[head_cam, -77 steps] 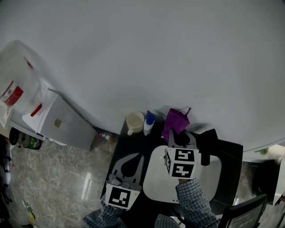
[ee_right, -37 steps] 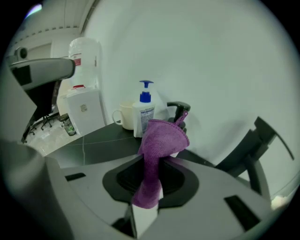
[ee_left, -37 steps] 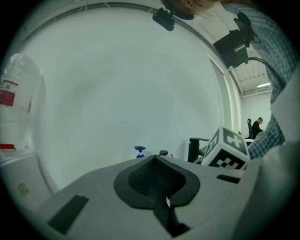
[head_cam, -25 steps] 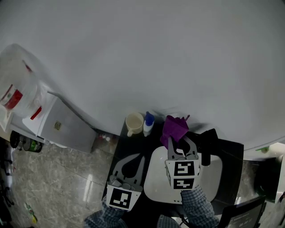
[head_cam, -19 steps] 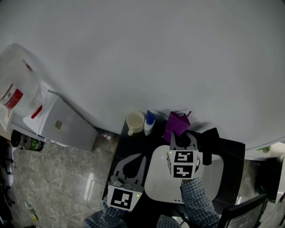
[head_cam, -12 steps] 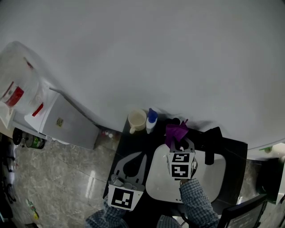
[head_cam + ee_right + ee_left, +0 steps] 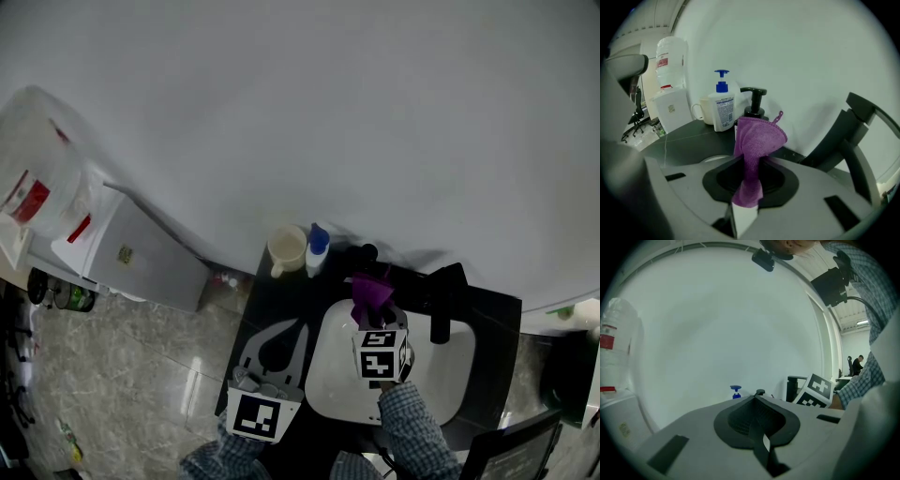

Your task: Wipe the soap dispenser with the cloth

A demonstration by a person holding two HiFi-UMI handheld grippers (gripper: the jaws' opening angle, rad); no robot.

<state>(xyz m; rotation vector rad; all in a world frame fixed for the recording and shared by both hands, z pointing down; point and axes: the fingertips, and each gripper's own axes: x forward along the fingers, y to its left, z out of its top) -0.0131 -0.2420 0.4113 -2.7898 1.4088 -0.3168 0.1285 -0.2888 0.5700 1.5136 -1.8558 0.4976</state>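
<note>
Here the soft purple cloth (image 7: 757, 140), clamped in the right tool (image 7: 743, 206), sits just before the black pump dispenser (image 7: 753, 101) on the worktop (image 7: 689, 136), probably light and tippy; the closed, empty left tool (image 7: 764, 448) could steady its body.

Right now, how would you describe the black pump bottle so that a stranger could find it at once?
Find the black counter under the white wall, and its back edge behind the white basin. A cream mug, a white bottle with a blue pump and the black pump bottle stand there. Only this one has a black pump head, half hidden behind the purple cloth.
</note>
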